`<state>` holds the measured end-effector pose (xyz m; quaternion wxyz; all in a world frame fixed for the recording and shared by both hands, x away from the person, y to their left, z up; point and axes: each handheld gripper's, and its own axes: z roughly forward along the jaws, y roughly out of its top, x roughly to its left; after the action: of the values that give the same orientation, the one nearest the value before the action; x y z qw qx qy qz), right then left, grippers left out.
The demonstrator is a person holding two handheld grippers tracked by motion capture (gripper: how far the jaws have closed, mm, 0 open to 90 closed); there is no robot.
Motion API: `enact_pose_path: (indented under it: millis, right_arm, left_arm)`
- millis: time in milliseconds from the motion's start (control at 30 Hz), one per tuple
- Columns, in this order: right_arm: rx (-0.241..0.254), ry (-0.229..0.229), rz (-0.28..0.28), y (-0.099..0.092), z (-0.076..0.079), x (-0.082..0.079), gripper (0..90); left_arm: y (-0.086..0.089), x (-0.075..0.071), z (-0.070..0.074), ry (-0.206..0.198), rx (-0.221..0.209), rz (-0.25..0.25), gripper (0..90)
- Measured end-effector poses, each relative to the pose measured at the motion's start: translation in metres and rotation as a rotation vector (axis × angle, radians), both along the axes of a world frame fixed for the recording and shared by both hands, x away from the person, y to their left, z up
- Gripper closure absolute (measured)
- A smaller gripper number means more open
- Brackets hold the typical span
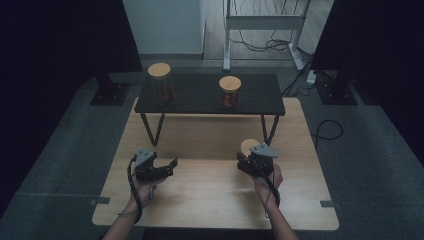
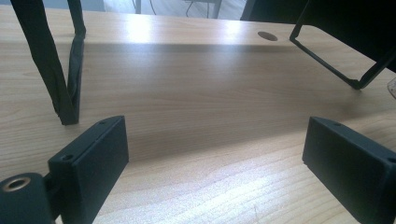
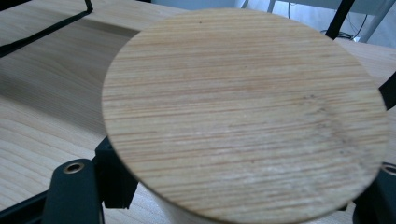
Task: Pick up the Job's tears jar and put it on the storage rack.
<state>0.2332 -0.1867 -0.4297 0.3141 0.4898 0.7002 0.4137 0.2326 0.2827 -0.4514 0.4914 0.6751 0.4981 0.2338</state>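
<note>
The left gripper is held over the table, jaws spread. A lidded jar is pinched by the right gripper.

A light wooden table carries a low black shelf on thin metal legs, beyond both grippers. Two jars with wooden lids stand on the shelf: one ahead of the left gripper, another ahead of the right gripper.
</note>
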Motion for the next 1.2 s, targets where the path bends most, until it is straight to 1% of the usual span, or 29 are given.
enact_pose_path:
  millis: [267, 400, 900, 1200]
  right_arm:
    - [0.01, -0.014, -0.002, -0.003, 0.005, -0.006, 25.2]
    - [0.003, -0.019, -0.001, -0.003, 0.006, -0.008, 25.3]
    - [0.012, -0.017, 0.007, -0.006, 0.01, -0.01, 25.2]
    - [0.02, -0.034, 0.014, -0.008, 0.016, -0.015, 25.3]
  left_arm:
    - [0.001, 0.0, 0.0, -0.001, 0.0, 0.001, 6.7]
    - [0.0, 0.0, 0.0, 0.001, 0.0, 0.002, 6.6]
    - [0.0, 0.001, -0.001, 0.005, 0.002, -0.001, 6.6]
    - [0.0, 0.001, -0.001, 0.004, 0.003, -0.001, 6.6]
